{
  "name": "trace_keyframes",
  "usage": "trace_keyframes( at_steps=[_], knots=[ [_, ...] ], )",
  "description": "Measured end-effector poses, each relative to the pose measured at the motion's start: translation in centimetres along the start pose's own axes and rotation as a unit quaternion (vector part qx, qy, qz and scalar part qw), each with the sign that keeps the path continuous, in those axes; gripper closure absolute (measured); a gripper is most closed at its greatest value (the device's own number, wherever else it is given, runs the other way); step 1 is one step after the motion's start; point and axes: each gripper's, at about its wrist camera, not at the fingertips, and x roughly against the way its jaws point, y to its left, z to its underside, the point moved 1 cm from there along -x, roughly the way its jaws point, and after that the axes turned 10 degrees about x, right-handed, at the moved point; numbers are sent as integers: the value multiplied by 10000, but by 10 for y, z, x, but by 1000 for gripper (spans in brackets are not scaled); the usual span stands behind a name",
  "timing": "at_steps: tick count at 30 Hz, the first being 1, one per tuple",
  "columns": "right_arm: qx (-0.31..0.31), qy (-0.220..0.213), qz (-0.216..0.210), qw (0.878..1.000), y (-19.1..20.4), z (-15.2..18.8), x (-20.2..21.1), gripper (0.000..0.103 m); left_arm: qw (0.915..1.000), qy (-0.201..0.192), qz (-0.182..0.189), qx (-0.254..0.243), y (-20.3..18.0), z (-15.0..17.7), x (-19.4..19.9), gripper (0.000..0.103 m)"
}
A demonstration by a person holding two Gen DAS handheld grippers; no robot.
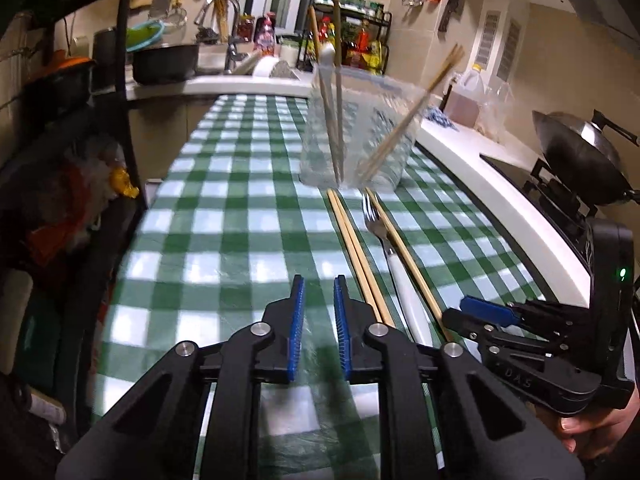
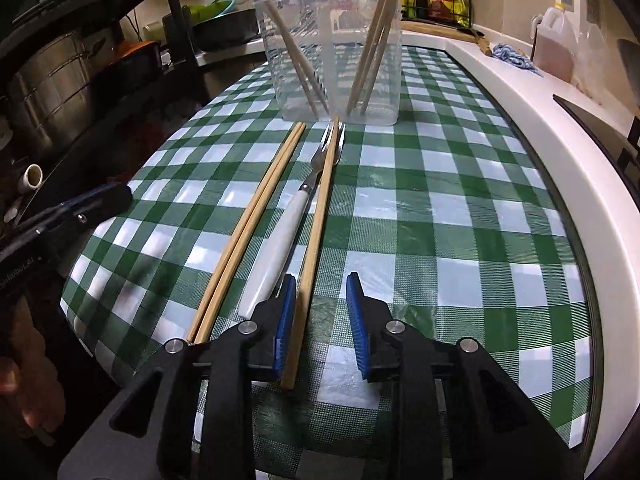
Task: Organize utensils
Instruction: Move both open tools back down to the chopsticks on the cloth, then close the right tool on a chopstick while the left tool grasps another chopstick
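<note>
A clear plastic cup (image 2: 332,60) stands on the green checked tablecloth and holds several wooden chopsticks; it also shows in the left wrist view (image 1: 360,136). In front of it lie a pair of chopsticks (image 2: 248,228), a white-handled fork (image 2: 280,240) and a single chopstick (image 2: 318,224). My right gripper (image 2: 320,308) is open, low over the table, with the near end of the single chopstick between its fingers, against the left pad (image 2: 286,320). My left gripper (image 1: 319,320) is open and empty, left of the chopstick pair (image 1: 356,252) and the fork (image 1: 390,248).
A white counter edge (image 2: 540,128) runs along the right with a black stove and wok (image 1: 580,152). A sink and faucet (image 1: 224,32) and a spice rack (image 1: 352,36) stand at the back. A dark shelf with pots (image 2: 60,72) lines the left.
</note>
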Motion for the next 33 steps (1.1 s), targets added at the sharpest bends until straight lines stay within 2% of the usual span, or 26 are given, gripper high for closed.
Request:
trace_keyframes(
  at_steps=[6,8,9,13,16,24,26,33],
  knots=[
    [88,165,23,9998,3,3,-5,76,9993,340,166,-31,-12,20,-17,92],
    [125,175,-1,9998,3,3,-5,93,9988,422,252,-23,-16,25,-22,92],
    [113,165,55,9998,3,3,-4,96,9985,457,286,-30,-18,28,-24,92],
    [-15,70,187,9998,-5,1,2,97,9982,524,257,-108,-25,36,-31,91],
    [-57,38,444,9990,-10,0,5,97,9979,605,204,-115,-25,39,-36,91],
    [-311,292,696,9967,-26,5,-4,96,9964,631,7,-564,-37,43,-38,91],
    [-287,295,719,9966,-26,4,-3,96,9959,595,-115,-670,-39,43,-38,95],
    [-336,315,744,9962,-25,6,-3,93,9968,436,-579,-343,-14,35,-34,97]
  ],
)
